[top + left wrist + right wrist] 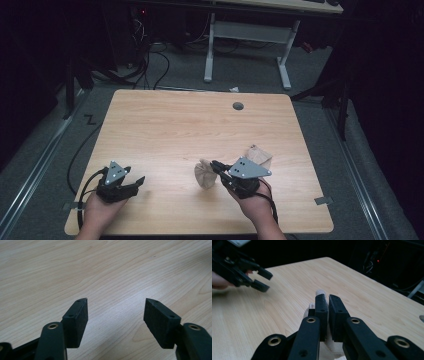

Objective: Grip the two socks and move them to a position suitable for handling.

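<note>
- Right gripper point(216, 166) sits near the table's point(165, 125) front edge, right of centre, jaws pointing left in the high view.
- Its jaws are clenched on a small beige cloth point(204, 175); in the right gripper view the pads pinch white fabric point(320, 293) that pokes out above the tips and bunches below the jaws.
- In the high view the cloth hangs as a crumpled bunch off the jaw tips, over the tabletop; whether its bottom touches the wood, can't tell.
- Second cloth point(258, 154), same beige, lies crumpled on the table just behind the right gripper, partly hidden by the grey plate point(248, 168).
- Left gripper point(136, 183) is near the front left corner, well apart from both cloths, held in the left hand point(100, 209).
- Left jaws are released: in the left gripper view the two pads point(77, 320) stand wide apart with bare wood between them, nothing held.
- In the right gripper view the left gripper point(260, 280) shows farther off at upper left, jaws apart, above the table.
- Round grommet hole point(238, 106) near the table's far edge, right of centre.
- Black cable point(80, 192) trails from the left gripper off the front left edge.
</note>
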### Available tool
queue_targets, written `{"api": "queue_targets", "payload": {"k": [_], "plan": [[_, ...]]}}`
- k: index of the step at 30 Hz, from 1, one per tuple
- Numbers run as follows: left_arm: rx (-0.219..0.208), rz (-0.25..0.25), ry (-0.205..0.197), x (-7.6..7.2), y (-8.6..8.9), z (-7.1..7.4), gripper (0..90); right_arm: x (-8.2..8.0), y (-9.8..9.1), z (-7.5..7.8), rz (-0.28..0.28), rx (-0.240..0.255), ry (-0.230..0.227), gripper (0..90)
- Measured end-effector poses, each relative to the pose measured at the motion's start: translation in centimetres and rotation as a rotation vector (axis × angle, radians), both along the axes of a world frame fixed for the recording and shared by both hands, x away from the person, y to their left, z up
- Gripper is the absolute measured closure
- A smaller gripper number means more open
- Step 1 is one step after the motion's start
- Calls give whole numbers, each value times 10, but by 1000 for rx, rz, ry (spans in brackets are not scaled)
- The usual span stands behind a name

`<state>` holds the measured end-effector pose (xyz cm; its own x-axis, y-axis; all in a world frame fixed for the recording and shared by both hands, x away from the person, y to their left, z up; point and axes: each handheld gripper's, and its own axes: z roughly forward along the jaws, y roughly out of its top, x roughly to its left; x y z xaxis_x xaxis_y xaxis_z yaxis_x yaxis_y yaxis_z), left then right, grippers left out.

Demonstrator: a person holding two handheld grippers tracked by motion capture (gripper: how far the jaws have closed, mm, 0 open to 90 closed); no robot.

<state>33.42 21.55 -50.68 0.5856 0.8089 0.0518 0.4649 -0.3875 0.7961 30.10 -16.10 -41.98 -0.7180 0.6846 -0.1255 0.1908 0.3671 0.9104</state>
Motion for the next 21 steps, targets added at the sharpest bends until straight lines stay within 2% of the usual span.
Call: {"api": "queue_targets", "payload": {"k": [6, 11, 12, 17, 21], "plan": [[-3, 1, 2, -1, 0, -1, 366, -12, 10, 12, 53, 42, -31, 860], [-11, -2, 15, 0, 1, -2, 372, -21, 20, 19, 117, 86, -23, 860], [-17, -6, 31, 1, 1, -2, 383, -22, 22, 18, 124, 88, -18, 860], [-37, -13, 32, 0, 0, 0, 398, -21, 37, 6, 166, 47, 21, 859], [-36, -29, 26, -3, -5, 1, 397, -17, 43, -4, 168, 27, 50, 859]]}}
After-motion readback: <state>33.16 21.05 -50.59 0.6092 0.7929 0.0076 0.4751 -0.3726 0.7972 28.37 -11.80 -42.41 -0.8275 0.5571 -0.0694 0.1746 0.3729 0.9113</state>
